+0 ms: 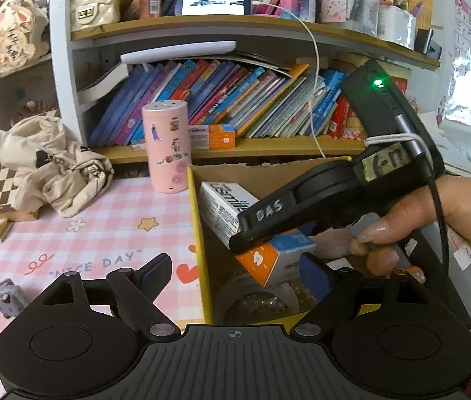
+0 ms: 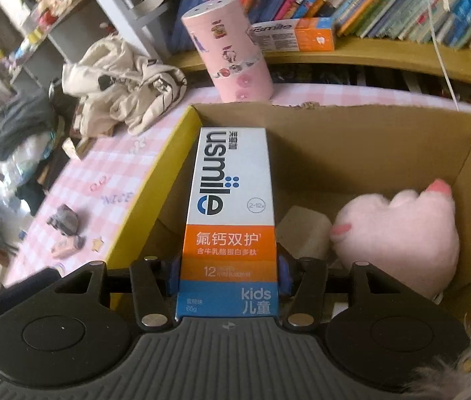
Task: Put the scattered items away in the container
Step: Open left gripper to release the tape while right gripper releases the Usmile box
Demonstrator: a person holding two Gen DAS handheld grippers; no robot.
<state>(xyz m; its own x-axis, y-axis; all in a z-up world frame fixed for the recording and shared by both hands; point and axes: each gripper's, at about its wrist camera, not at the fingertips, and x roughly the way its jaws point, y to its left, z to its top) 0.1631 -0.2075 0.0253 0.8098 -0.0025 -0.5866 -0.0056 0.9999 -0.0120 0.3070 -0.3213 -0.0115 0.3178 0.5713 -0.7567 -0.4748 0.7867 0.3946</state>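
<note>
A cardboard box with yellow edges (image 2: 155,180) stands on the pink checked table. My right gripper (image 2: 229,273) is shut on a white, orange and blue usmile toothpaste box (image 2: 232,200), pads against its two long sides near the blue end. The carton tilts inside the container along its left wall. A pink plush (image 2: 398,230) and a beige block (image 2: 305,233) lie in the box. In the left wrist view, my left gripper (image 1: 235,273) is open and empty, straddling the box's yellow left wall (image 1: 199,233). A small grey toy (image 1: 9,296) lies on the table.
A tall pink cylinder (image 1: 169,146) stands behind the box's far left corner. Crumpled cream cloth (image 1: 49,163) covers a chessboard (image 1: 2,186) at the left. A second usmile carton (image 1: 212,136) lies on the bookshelf, a white cable (image 1: 315,100) hangs there, and a hand (image 1: 435,226) holds the right gripper.
</note>
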